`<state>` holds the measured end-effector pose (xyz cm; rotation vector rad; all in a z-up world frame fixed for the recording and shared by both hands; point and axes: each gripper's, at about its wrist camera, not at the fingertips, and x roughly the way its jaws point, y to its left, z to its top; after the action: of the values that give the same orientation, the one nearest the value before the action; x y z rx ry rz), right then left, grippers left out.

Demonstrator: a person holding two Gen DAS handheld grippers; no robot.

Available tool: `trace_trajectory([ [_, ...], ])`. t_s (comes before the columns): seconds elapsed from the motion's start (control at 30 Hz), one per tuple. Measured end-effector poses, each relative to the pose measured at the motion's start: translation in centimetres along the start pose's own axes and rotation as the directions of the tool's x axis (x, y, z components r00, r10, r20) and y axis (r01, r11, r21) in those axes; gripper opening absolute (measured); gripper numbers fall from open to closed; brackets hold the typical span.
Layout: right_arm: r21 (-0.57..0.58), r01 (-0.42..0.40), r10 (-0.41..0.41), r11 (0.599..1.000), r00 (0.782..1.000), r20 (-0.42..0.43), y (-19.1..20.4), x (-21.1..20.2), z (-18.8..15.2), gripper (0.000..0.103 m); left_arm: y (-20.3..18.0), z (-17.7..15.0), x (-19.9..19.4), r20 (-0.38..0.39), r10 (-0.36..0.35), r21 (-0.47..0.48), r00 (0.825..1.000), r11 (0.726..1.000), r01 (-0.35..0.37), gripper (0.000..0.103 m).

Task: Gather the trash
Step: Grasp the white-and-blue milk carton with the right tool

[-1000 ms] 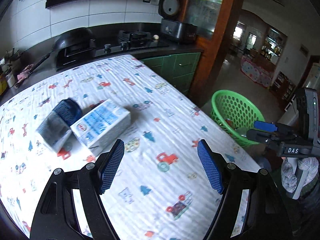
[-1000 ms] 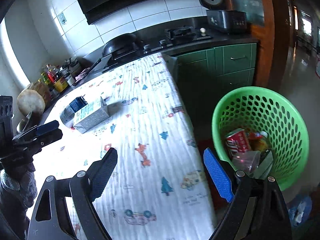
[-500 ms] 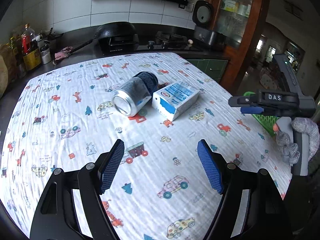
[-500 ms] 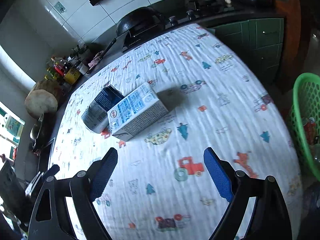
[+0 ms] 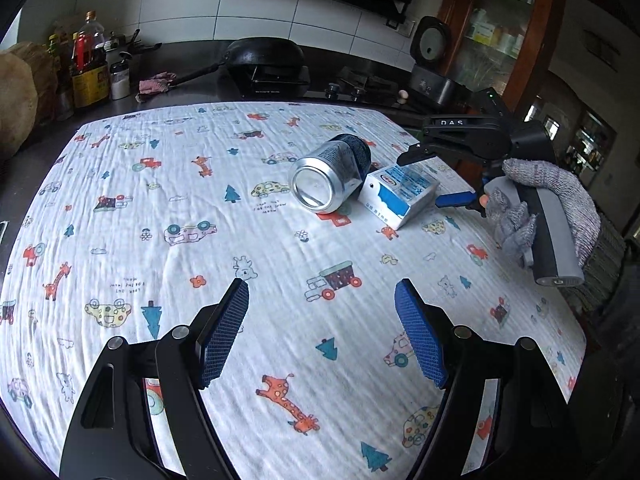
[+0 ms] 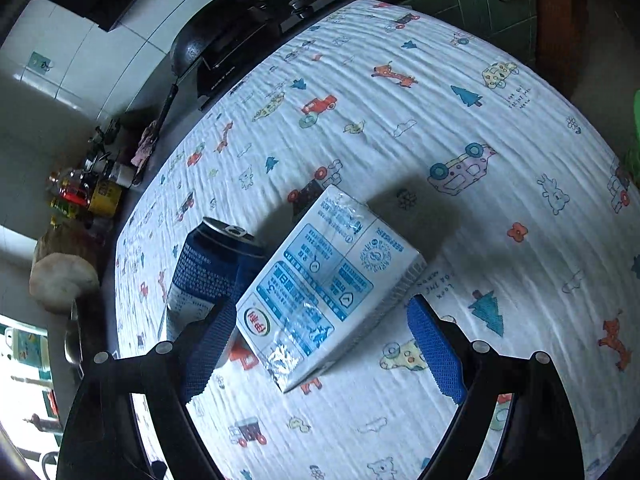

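Observation:
A silver and dark blue drink can (image 5: 332,178) lies on its side on the cartoon-print tablecloth (image 5: 200,200), its base toward my left gripper. A white and blue milk carton (image 5: 400,194) lies touching it on the right. My left gripper (image 5: 320,292) hovers open and empty, well short of both. A gloved hand (image 5: 552,200) holds my right gripper (image 5: 436,178) over the carton. In the right wrist view the carton (image 6: 332,292) lies between the open jaws of the right gripper (image 6: 322,308), and the can (image 6: 208,268) sits just outside the left pad (image 6: 208,344).
A black wok (image 5: 264,56), bottles (image 5: 88,68) and a rice cooker (image 5: 432,60) stand on the dark counter behind the table. A sliver of the green basket (image 6: 636,120) shows past the table's right edge. Bare cloth lies on the near side of the can.
The right gripper swung away from the green basket and came down across the table until its jaws straddle the carton. The left gripper's view shifted so the can and carton now sit farther off.

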<state>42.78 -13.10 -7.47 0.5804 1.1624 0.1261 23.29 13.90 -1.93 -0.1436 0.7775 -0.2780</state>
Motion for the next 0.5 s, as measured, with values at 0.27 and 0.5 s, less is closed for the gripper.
trace_trajectory([
  [0.27, 0.039, 0.112, -0.112, 0.993, 0.994, -0.003, 1.1, 2.7, 1.5, 0.084, 0.8, 0.1, 0.2, 0.003, 0.004, -0.005, 1.0, 1.0, -0.004, 0.075],
  [0.5, 0.022, 0.181, -0.18, 0.983, 0.982, -0.054, 1.7, 4.2, 2.3, 0.084, 1.0, 0.8, 0.3, 0.005, 0.01, -0.012, 1.0, 1.0, -0.009, 0.075],
])
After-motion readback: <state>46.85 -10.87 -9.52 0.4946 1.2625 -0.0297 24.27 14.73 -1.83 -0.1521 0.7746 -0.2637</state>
